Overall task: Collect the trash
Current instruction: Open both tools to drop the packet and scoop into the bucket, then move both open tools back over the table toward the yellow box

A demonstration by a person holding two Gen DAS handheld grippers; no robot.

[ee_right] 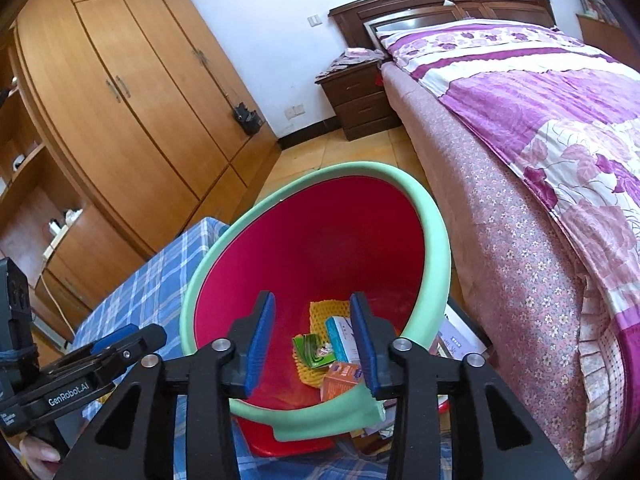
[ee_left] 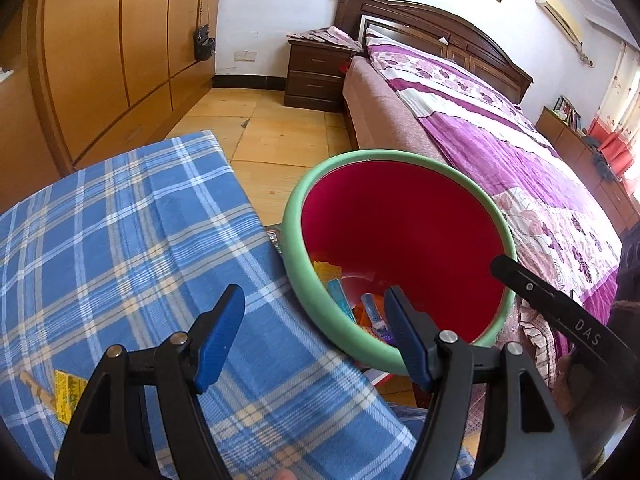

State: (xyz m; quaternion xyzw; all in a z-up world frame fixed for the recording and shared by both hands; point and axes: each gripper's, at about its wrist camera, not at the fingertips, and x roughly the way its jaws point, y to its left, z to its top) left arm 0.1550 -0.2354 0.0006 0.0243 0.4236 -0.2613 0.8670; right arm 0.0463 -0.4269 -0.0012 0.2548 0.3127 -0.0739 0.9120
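Trash bin [ee_right: 416, 216], red inside with a green rim, standing on the floor between blue plaid table [ee_left: 120, 220] and bed [ee_right: 540, 160].

Holding wrappers and small boxes [ee_right: 340, 340] at the bottom. Hovering over the bin mouth: right gripper [ee_right: 314, 344], jaws parted, gripping nothing. Hanging at the table edge beside the rim: left gripper [ee_left: 314, 332], jaws spread wide, empty. Lying on the cloth: yellow wrapper [ee_left: 70, 394].

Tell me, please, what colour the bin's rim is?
Mint green rim, clearest in the right wrist view.
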